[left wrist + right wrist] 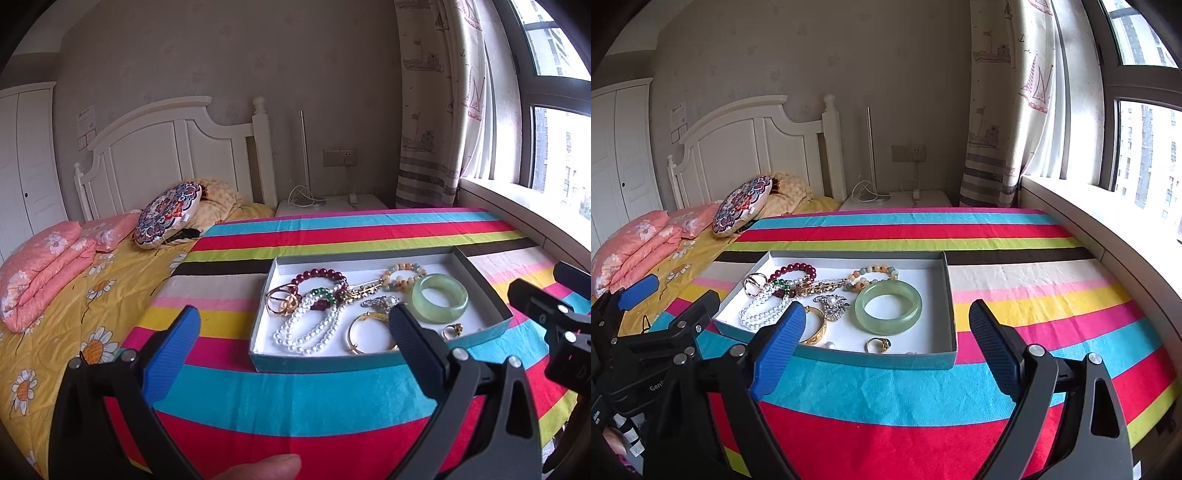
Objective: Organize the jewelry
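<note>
A shallow teal box with a white floor lies on the striped cloth. In it are a green jade bangle, a white pearl strand, a dark red bead bracelet, a pale bead bracelet, a gold bangle, gold rings and a sparkling brooch. My left gripper hovers open before the box's near left side. My right gripper stands open over the box's near edge. Neither holds anything.
The striped cloth covers a table beside a bed with a yellow flowered quilt, pink folded bedding and a round patterned cushion. A window sill runs along the right. A fingertip shows at the bottom.
</note>
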Action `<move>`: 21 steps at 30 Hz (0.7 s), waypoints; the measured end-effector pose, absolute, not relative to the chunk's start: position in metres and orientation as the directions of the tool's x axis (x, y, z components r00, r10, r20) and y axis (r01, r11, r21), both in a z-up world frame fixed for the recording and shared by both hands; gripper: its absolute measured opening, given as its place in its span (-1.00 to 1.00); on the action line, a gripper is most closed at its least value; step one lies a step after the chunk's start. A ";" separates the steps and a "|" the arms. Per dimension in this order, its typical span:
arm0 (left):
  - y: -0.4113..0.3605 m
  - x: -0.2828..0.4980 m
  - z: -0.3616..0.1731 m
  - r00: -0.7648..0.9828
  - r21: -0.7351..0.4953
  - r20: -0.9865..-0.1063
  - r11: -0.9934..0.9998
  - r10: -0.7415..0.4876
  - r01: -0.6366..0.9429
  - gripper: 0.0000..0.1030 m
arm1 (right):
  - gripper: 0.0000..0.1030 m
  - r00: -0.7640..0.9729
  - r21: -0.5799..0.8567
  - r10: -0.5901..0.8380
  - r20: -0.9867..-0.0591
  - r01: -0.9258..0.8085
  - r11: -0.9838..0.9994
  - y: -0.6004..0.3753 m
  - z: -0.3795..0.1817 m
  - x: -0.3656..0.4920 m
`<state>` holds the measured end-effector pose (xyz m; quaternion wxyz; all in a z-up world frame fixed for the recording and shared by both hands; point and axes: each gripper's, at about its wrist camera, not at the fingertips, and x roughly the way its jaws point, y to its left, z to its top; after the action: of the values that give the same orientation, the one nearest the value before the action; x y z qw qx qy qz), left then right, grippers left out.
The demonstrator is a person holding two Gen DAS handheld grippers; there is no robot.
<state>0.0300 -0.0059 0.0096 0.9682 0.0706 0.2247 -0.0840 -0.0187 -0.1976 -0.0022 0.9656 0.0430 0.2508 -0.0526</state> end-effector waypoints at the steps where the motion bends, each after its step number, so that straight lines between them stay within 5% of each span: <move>1: -0.006 0.030 0.010 0.886 0.098 -0.445 0.976 -0.133 0.196 0.96 | 0.68 0.870 0.056 -0.082 -0.487 0.124 0.991 -0.198 -0.003 -0.019; 21: -0.005 0.028 0.003 0.889 0.076 -0.430 0.975 -0.157 0.208 0.96 | 0.68 0.874 0.042 -0.081 -0.479 0.115 0.993 -0.195 -0.006 -0.022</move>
<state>0.0285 -0.0049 0.0028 0.9701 0.0599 0.2156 -0.0941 -0.0225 -0.1947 -0.0064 0.9674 0.0344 0.2458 -0.0505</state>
